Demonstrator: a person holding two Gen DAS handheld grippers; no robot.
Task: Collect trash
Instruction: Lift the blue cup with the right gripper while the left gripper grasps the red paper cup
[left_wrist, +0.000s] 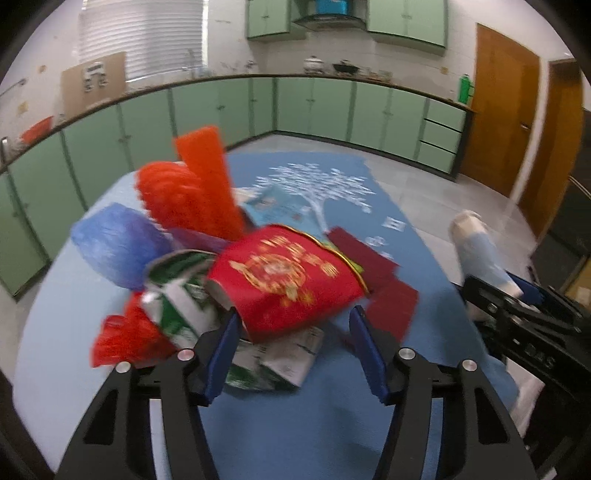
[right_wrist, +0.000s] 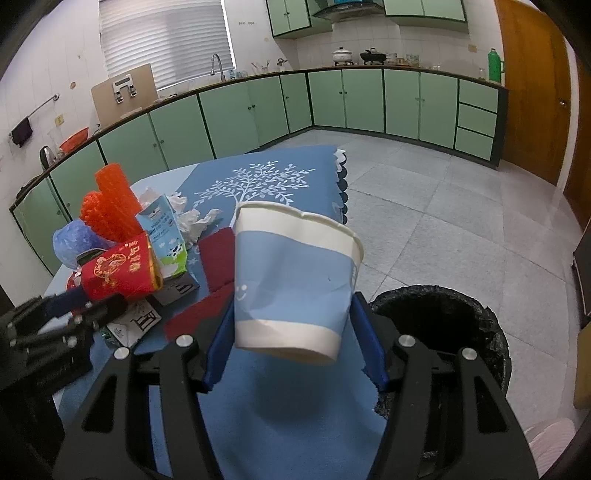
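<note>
Right gripper: pinching a paper cup between its blue pads; the cup is upright, tilted slightly, its side dented where the pads press.
Cup: blue and white, mouth up, held above the near right edge of the table.
Bin: black-lined, on the floor just right of the table; it lies right of the cup and lower, partly behind the right finger.
Left gripper: fingers spread, pads on either side of the near end of a red box; the frame is blurred, so whether the left pad touches the box cannot be told. The right pad stands apart from it.
Red box: gold pattern, lying on its side atop the trash pile, tilted; in the right view it sits at the far left, just beyond the left gripper.
Pile: a green-white carton left of and under the box, a red bag at near left, a blue bag farther left, an orange mesh behind, standing up.
Milk carton: light blue, leaning just right of the red box.
Tissues: crumpled, white, far side of the pile.
Dark red cloth: flat on the table between pile and cup.
Cup in left view: far right, blurred, held by the right gripper.
</note>
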